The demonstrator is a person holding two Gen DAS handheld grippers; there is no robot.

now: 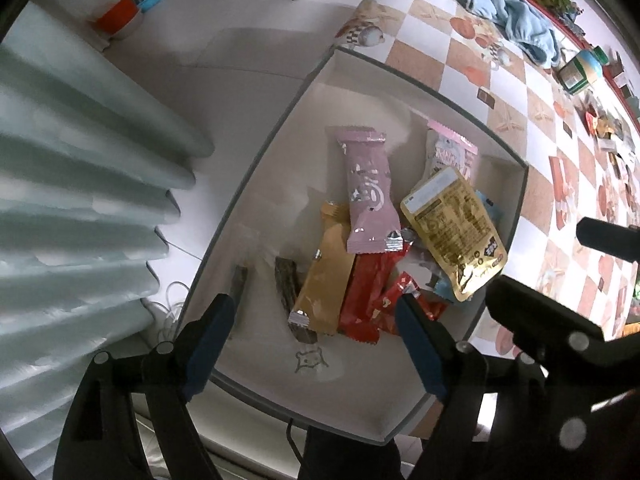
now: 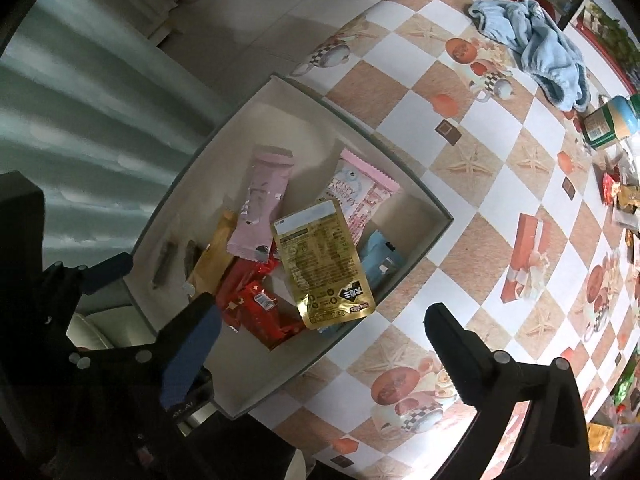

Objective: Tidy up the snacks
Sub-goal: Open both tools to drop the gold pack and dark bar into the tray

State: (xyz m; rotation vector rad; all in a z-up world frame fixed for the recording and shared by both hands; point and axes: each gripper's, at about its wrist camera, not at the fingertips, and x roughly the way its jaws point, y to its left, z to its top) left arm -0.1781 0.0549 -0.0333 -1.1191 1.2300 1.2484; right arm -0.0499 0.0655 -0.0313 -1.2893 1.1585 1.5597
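Both the left gripper [image 1: 316,312] and right gripper [image 2: 320,312] hover empty, jaws apart, over the white box [image 1: 256,168], whose overhanging gold pouch [image 1: 456,232] could get knocked out.

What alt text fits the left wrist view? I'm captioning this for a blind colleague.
The open left gripper hovers over a white box holding snack packets: a pink bar, a gold pouch, tan and red wrappers. The box stands at the edge of a checkered tablecloth with a blue towel.

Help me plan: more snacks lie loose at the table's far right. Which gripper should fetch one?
Right. The right gripper, open and empty, hovers over the tablecloth nearer the loose snacks; the left gripper hangs over the box.
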